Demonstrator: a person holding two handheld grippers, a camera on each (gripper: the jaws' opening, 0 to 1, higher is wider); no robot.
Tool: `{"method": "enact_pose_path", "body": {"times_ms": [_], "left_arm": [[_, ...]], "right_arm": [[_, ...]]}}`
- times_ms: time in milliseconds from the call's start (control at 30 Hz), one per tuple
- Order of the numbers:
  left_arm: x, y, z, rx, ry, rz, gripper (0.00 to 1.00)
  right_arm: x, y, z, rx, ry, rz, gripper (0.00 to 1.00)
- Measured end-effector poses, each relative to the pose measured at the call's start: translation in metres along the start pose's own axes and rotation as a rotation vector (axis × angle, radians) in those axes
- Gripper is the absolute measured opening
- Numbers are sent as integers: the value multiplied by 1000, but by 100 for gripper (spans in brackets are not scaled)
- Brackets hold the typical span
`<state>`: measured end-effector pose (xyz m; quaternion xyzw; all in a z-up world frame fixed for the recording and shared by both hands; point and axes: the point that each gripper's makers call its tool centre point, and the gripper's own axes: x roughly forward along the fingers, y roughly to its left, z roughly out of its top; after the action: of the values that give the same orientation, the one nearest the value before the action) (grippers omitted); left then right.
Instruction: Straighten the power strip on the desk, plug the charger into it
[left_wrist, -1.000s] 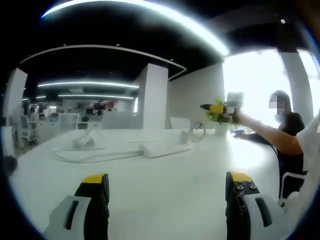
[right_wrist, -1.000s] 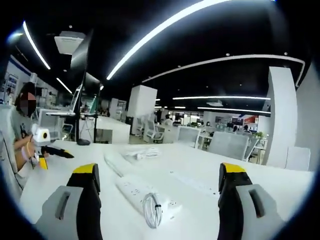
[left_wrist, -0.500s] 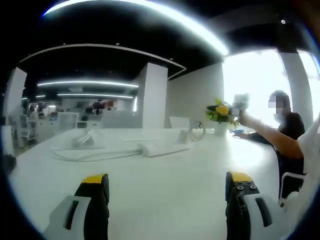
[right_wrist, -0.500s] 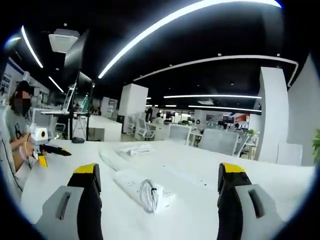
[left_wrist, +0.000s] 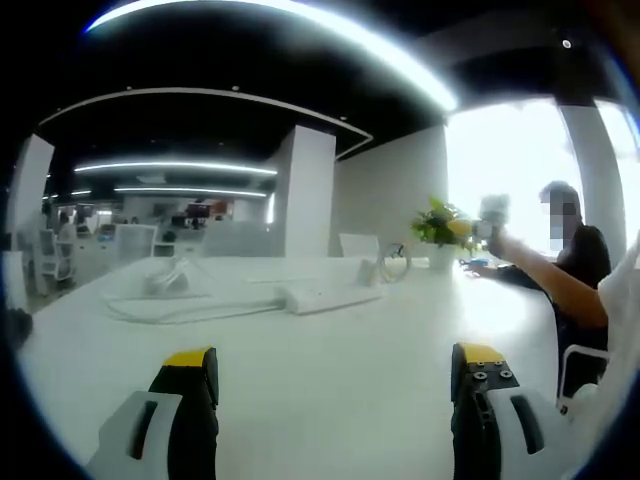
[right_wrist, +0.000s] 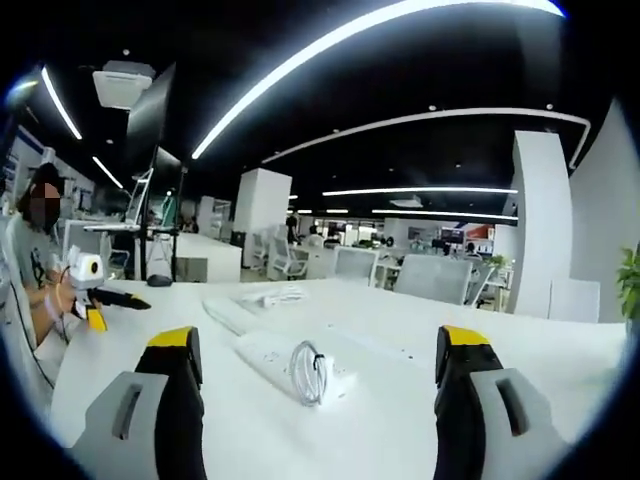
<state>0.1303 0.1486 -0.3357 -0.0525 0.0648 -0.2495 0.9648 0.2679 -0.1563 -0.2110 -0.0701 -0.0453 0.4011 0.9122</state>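
Power strip (right_wrist: 290, 362) lying slantwise mid-desk, coiled charger cable (right_wrist: 309, 372) on top of it, neither yet gripped.

Likely a light, rigid plastic bar, smooth enough to slide on the white desk (right_wrist: 400, 400); best pinched across the narrow body near one end and pivoted straight. Cable soft and springy, apt to uncoil; plug end too small to make out. Left gripper (left_wrist: 330, 385) and right gripper (right_wrist: 320, 375) both spread wide, holding nothing, well short of the strip. Beyond it, a second strip (right_wrist: 232, 317) and loose cords (right_wrist: 275, 297); across the desk, a potted plant (left_wrist: 436, 228). Nothing blocking the approach.
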Motion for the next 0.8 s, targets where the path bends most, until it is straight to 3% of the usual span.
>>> {"method": "enact_pose_path", "body": {"times_ms": [467, 800], "left_arm": [[-2, 2, 2, 1, -6, 1, 99], [-3, 2, 2, 3, -5, 1, 99]], "right_arm": [[-26, 17, 0, -1, -7, -24, 96], [-40, 28, -10, 16, -14, -36, 97]]}}
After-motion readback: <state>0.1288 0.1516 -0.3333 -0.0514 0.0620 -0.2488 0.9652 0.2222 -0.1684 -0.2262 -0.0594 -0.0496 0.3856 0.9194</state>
